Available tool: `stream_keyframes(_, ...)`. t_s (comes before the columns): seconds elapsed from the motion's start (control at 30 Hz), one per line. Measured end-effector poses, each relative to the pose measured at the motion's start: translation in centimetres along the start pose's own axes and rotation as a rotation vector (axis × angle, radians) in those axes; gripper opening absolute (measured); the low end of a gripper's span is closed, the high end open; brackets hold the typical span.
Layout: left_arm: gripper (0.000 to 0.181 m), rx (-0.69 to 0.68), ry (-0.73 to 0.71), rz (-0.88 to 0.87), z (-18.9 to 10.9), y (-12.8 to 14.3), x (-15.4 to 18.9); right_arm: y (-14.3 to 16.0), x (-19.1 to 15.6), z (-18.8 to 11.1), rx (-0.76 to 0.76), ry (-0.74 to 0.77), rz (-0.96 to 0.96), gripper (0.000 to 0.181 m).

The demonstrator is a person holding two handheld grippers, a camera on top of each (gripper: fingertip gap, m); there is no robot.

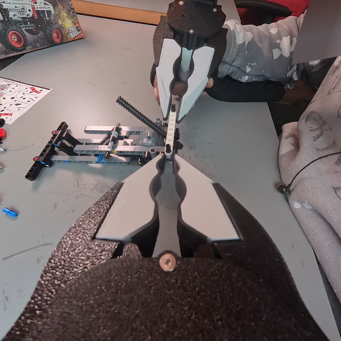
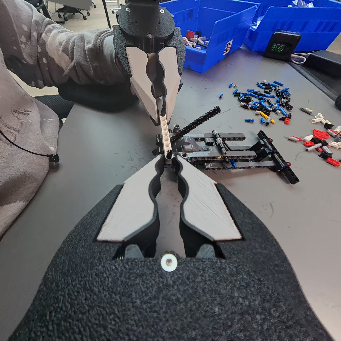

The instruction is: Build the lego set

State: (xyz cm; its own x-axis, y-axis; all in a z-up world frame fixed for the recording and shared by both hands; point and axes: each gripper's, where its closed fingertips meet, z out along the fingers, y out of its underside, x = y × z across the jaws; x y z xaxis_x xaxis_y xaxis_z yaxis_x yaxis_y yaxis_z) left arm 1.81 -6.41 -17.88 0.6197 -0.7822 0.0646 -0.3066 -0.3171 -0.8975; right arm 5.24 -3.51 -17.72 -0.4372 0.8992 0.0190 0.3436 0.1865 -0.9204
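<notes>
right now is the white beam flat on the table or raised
Raised: the white beam spans between both grippers' tips across the chassis end, above the table.

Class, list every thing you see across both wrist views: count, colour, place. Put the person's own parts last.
White beam: one, upright at chassis end, gripped at both ends.
Chassis: one, grey and black, flat on table.
Ribbed hose: one, black, angled up from chassis.
Loose pins: many, mostly blue and black, table right.
Red and white parts: several, far right.
Bins: at least two, blue, table back.
Set box: one, table corner.
Sticker sheet: one, white.
Table: grey.
Left gripper; right gripper: closed on beam.
Sleeve: grey, mottled.
</notes>
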Motion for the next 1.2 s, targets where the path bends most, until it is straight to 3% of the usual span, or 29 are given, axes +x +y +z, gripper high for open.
stream_keyframes(0.5, 0.015, 0.006, 0.000, -0.002, -0.04, -0.05, 0.00, 0.19, -0.06, 0.03, -0.002, -0.031, 0.027, 0.007)
stream_keyframes(0.73, 0.009, 0.030, -0.005, -0.008, -0.06, -0.50, -0.09, 0.21, -0.04, 0.05, -0.005, -0.038, 0.036, 0.007)
stream_keyframes(1.03, 0.008, 0.022, -0.007, -0.008, 0.00, -0.54, -0.06, -0.41, 0.15, -0.30, 0.026, -0.027, 0.026, 0.017)
stream_keyframes(1.2, 0.008, 0.023, 0.004, -0.015, 0.01, -0.56, -0.01, -0.27, -0.01, -0.28, 0.015, -0.035, 0.022, 0.007)
